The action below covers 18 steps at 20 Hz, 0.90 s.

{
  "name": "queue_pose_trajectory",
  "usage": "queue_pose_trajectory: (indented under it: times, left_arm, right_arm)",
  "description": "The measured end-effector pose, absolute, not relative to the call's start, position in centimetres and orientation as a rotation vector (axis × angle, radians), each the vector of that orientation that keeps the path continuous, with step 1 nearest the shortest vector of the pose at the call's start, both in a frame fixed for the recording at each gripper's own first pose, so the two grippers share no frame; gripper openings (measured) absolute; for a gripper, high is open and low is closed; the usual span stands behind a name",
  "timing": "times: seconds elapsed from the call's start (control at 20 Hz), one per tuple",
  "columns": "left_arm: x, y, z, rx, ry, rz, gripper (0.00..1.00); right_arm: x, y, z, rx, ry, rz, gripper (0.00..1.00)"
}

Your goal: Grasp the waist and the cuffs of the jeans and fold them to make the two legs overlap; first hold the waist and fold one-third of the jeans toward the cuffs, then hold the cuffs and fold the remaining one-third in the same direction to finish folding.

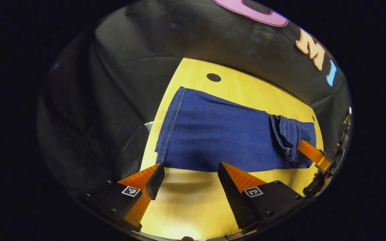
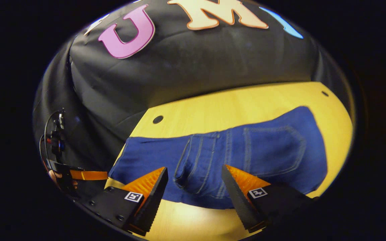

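Dark blue jeans (image 1: 219, 134) lie flat on the yellow table (image 1: 193, 201), legs overlapped. In the left gripper view the stitched cuff end (image 1: 172, 124) is at the left and a bunched ridge of denim (image 1: 285, 137) at the right. My left gripper (image 1: 191, 165) is open just short of the jeans' near edge, at the cuff end. In the right gripper view my right gripper (image 2: 194, 168) is open over the near edge of the jeans (image 2: 213, 157), with a raised seam ridge between its fingers and a back pocket (image 2: 273, 150) to the right.
The table (image 2: 246, 103) has small dark holes (image 1: 213, 77) (image 2: 157, 119) near its far edge. Black cloth walls close in behind and to the left. A person's hand (image 2: 57, 174) holds the left gripper at the far left of the right gripper view.
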<state>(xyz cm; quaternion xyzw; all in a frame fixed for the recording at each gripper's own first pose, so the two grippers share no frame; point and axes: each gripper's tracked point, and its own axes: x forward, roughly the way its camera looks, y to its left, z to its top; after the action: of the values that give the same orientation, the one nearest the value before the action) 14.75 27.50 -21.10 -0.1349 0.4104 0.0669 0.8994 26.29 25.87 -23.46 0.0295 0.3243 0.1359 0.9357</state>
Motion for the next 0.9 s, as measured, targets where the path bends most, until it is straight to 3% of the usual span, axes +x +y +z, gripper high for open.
queue_pose_trajectory:
  times: [0.6, 0.9]
  left_arm:
    - [16.4, 29.6, -22.8, -0.156, 0.926, 0.135, 0.95]
    - [16.1, 29.9, -23.0, -0.154, 0.97, 0.148, 0.95]
  right_arm:
    - [22.3, 10.0, -16.9, 0.108, 0.587, -0.013, 0.98]
    - [20.9, 7.6, -15.1, 0.16, 0.568, -0.052, 0.98]
